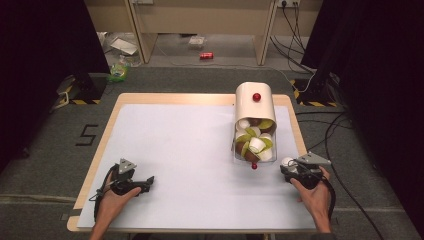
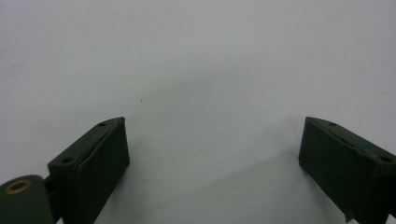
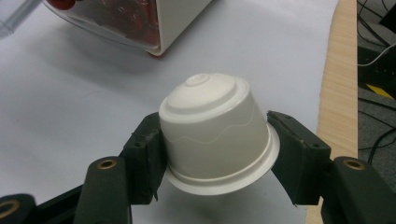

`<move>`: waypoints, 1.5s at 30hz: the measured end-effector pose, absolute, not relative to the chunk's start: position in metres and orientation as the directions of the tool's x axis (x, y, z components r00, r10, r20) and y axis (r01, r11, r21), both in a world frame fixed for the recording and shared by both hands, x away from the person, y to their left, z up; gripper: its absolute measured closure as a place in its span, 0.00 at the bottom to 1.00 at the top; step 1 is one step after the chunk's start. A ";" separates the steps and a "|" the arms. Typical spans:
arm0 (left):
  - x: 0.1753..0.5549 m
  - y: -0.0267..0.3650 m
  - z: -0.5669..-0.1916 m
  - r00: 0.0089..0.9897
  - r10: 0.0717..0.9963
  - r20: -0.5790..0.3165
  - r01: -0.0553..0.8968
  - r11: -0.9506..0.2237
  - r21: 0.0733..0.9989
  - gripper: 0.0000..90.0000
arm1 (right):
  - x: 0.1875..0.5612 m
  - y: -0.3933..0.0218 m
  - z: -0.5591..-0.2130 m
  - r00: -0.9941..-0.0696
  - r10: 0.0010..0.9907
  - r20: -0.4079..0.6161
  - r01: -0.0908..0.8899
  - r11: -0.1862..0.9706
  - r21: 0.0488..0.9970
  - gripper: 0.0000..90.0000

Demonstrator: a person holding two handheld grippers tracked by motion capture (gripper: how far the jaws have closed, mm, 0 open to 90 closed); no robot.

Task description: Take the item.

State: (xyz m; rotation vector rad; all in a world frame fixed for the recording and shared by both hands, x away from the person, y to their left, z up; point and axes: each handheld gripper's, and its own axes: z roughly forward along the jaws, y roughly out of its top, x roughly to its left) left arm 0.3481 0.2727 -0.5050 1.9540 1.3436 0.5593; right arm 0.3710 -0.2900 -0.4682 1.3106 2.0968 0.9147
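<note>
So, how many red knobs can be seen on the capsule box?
2: one red knob sits on the white cover, and another is at the near end of the box. Others may be hidden.

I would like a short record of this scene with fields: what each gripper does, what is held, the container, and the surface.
right gripper: shut on the white capsule, jaws pressing its two sides
capsule pose: tilted, flanged rim toward the camera, closed end away
left gripper: open, nothing between the jaws, over bare surface
container: white with a red knob, lying on its side, mouth toward the person
container contents: white, green and brown capsules
surface: white sheet on a wooden table
</note>
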 end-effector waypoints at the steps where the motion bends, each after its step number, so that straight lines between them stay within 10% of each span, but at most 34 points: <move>1: 0.348 0.273 -0.505 0.371 0.928 -0.034 0.631 -0.226 0.742 0.09 | 0.371 -0.289 -0.469 -0.410 0.910 -0.060 0.575 0.309 0.757 0.45; 45: 0.348 0.273 -0.505 0.371 0.928 -0.032 0.630 -0.227 0.743 0.09 | 0.374 -0.287 -0.484 -0.435 0.899 -0.058 0.629 0.349 0.694 0.45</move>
